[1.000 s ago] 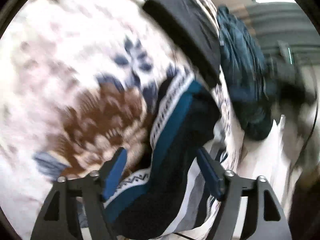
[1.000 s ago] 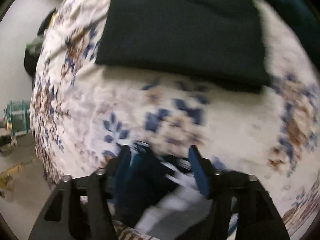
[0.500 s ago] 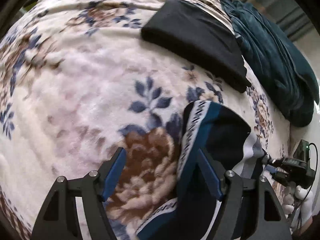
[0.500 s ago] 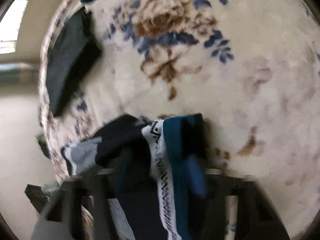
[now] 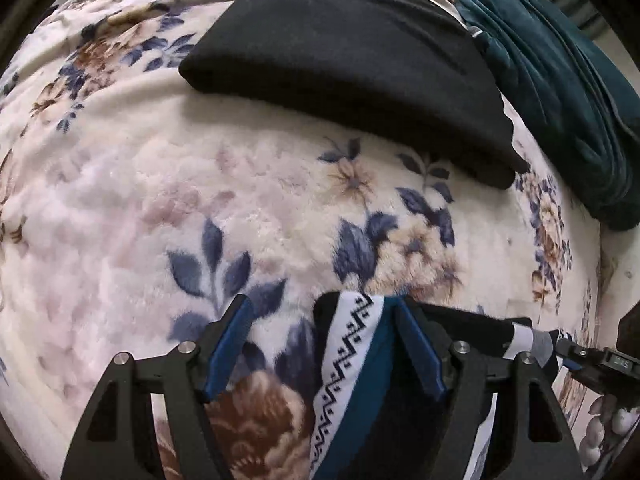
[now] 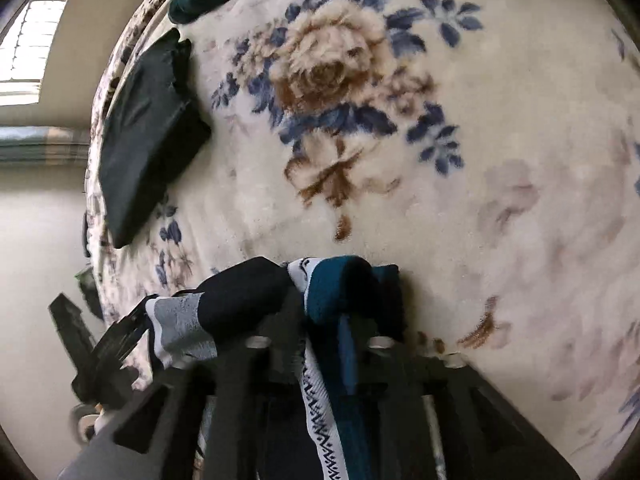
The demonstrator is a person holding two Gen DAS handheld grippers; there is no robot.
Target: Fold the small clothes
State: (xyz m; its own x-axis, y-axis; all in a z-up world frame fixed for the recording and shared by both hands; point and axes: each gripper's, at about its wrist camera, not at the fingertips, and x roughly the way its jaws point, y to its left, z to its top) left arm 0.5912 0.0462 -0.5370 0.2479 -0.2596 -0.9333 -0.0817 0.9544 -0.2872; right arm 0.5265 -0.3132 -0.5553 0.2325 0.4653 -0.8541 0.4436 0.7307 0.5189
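Observation:
A small dark garment with a teal panel and a white zigzag band lies bunched on the floral blanket. My left gripper stands open over it, with the band beside the right pad and the left pad over bare blanket. In the right wrist view the same garment drapes over and between the fingers of my right gripper. Those jaws are opening, the band runs loosely between them, and the blue pad's face shows. The garment's grey hem hangs to the left.
A folded black garment lies beyond on the blanket, with a dark teal heap to its right. A gloved hand holds the other gripper at the right edge. The blanket's edge, a wall and a window lie left in the right wrist view.
The left gripper slid toward the black fold, staying open over the small garment. The right gripper swung round from the black fold to the brown rose, with the garment now bunched between its fingers.

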